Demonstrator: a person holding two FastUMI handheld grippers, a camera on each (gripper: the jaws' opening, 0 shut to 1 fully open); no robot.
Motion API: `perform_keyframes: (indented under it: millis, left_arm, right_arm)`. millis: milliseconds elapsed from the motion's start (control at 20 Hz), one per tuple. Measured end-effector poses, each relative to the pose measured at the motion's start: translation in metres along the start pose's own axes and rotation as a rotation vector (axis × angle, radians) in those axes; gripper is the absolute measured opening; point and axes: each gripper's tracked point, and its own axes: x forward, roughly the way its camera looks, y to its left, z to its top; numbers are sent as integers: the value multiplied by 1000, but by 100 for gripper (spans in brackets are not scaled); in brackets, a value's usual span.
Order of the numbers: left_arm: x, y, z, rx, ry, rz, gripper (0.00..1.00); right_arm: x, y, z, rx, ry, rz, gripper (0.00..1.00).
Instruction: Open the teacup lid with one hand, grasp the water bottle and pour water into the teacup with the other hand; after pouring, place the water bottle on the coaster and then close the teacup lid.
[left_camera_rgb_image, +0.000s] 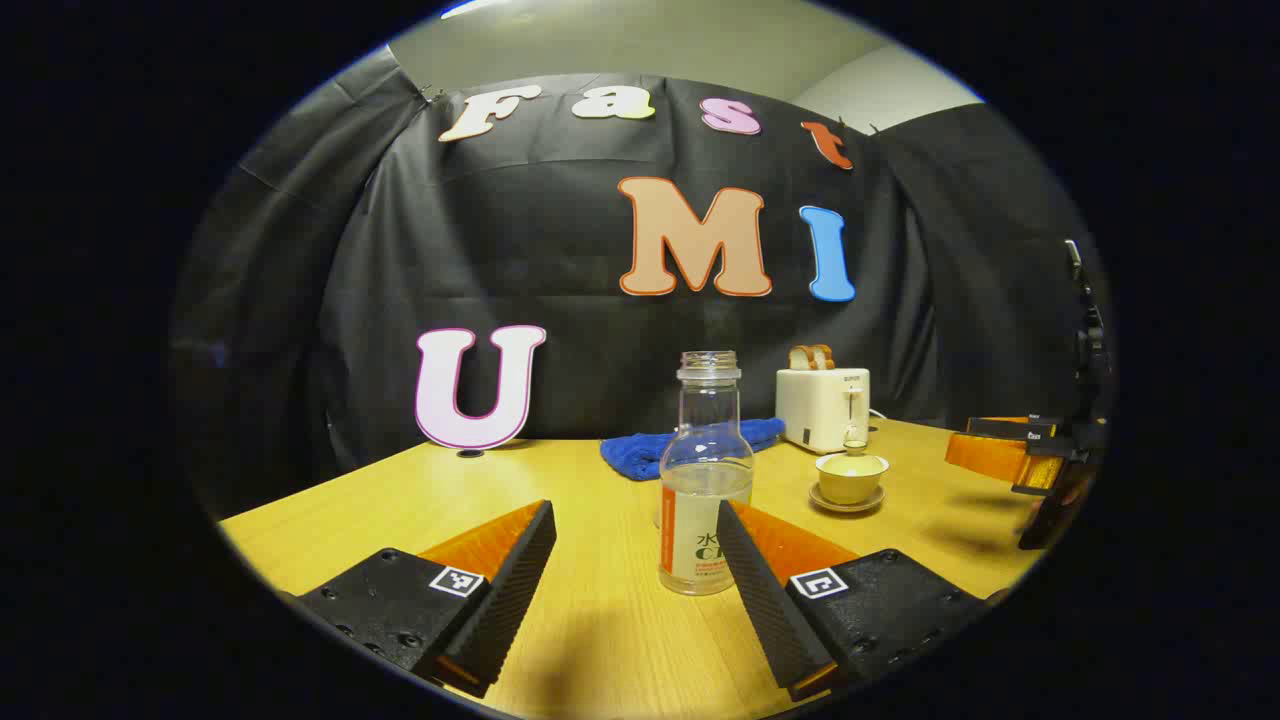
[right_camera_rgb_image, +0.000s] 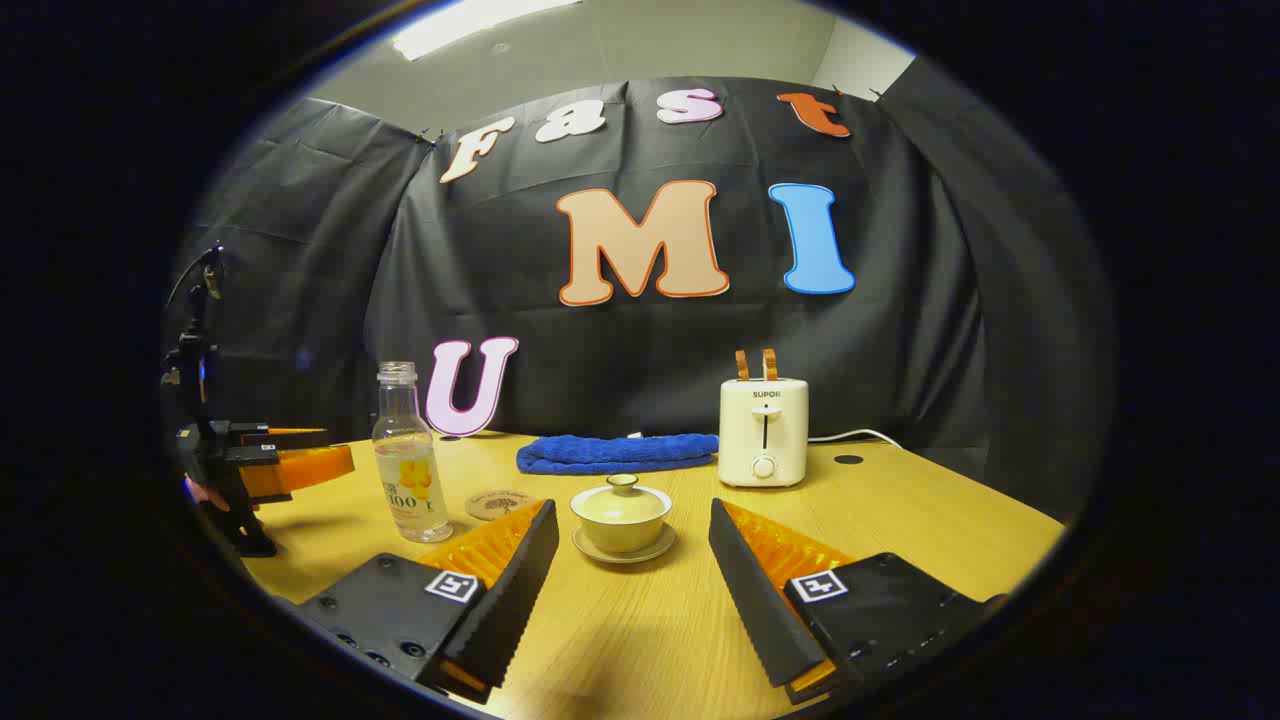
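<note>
Your right tongs (right_camera_rgb_image: 632, 590) gape wide and empty, the lidded teacup (right_camera_rgb_image: 621, 517) dead ahead on the table (right_camera_rgb_image: 900, 520).
Your left tongs (left_camera_rgb_image: 636, 590), open too, hold nothing; the upright water bottle (left_camera_rgb_image: 705, 480) stands just beyond their tips.

One water bottle (right_camera_rgb_image: 410, 468), one lidded teacup (right_camera_rgb_image: 621, 513), one coaster (right_camera_rgb_image: 497, 503), one toaster (right_camera_rgb_image: 763, 432), one blue cloth (right_camera_rgb_image: 615, 452)
</note>
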Motion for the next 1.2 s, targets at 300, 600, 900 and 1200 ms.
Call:
perform_keyframes:
  millis: [300,600,900,1200]
  left_arm:
    - [-1,4,-1,-3,1,27,97]
    - [-2,9,0,0,-2,52,95]
    - [-2,9,-1,-1,-2,52,97]
    - [-2,9,-2,-2,-2,52,95]
  right_arm:
    - [-1,-1,0,1,0,-4,96]
    - [-3,1,1,1,0,-5,94]
    - [-4,0,1,1,-1,-16,94]
    - [-4,0,2,2,-1,-16,96]
